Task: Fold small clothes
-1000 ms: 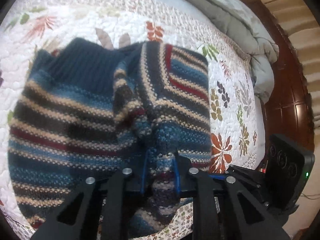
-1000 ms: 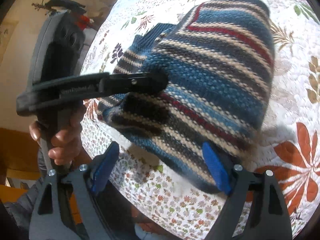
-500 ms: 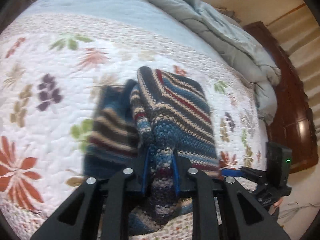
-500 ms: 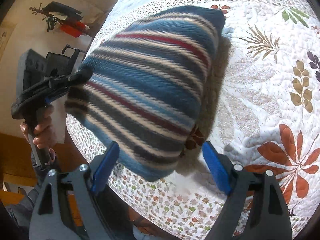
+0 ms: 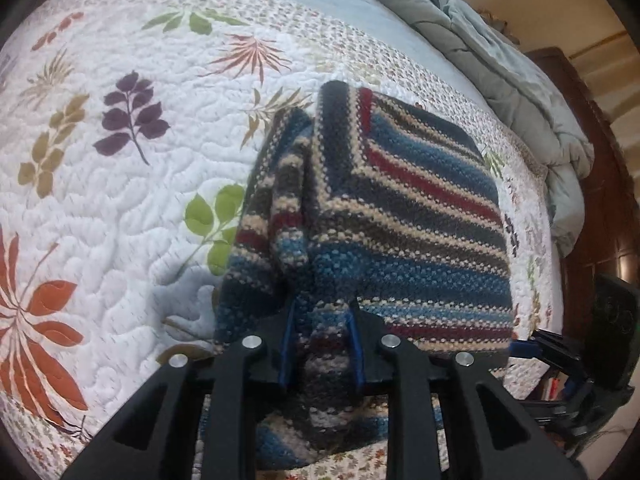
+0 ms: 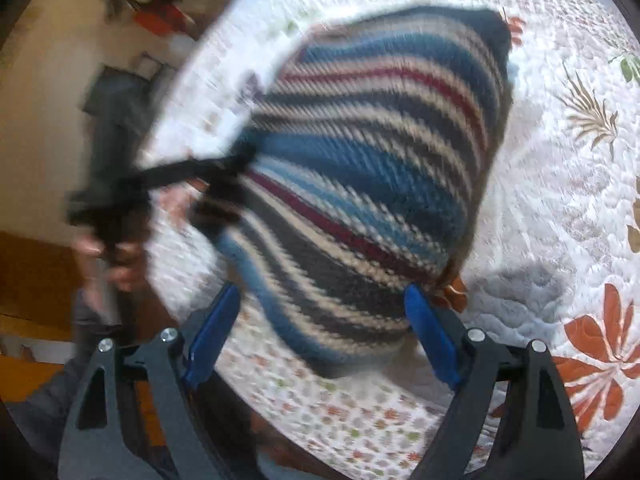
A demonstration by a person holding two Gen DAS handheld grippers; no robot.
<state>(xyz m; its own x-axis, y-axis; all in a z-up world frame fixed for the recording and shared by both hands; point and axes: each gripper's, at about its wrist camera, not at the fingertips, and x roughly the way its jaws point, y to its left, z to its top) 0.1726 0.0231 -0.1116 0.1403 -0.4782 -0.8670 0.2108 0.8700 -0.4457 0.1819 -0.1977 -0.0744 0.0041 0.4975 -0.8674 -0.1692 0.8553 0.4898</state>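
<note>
Sweater: the striped knit sweater [image 5: 400,216], in blue, grey, cream and dark red bands, is hanging partly lifted over the near part of the bed, one side doubling over the rest and its far portion lying on the quilt.

Bed cover: a white quilt [image 5: 120,208] printed with orange, purple and green leaves is spreading under everything, with a small-flowered border along the near edge.

Left gripper: the left gripper [image 5: 320,344] is pinching a bunched fold of the sweater between its blue pads, and its jaws are easing apart while the knit is sitting between them; the wool is draping down over the fingers toward the camera.

Right gripper: the right gripper [image 6: 320,332] is hovering with its blue pads spread wide on either side of the sweater's lower corner, not pressing on it as far as the blurred view is showing.

Hand: a person's hand [image 6: 116,256] is gripping the handle of the left gripper at the bed's edge, smeared by motion.

In the way: the hanging cloth is hiding the quilt right under it and most of the gap between the left pads.

Around: a grey duvet [image 5: 520,80] is lying heaped along the far side of the bed, against a dark wooden headboard [image 5: 592,200].

Beyond the bed: something red and dark is showing by the wall, too blurred for me to name.
</note>
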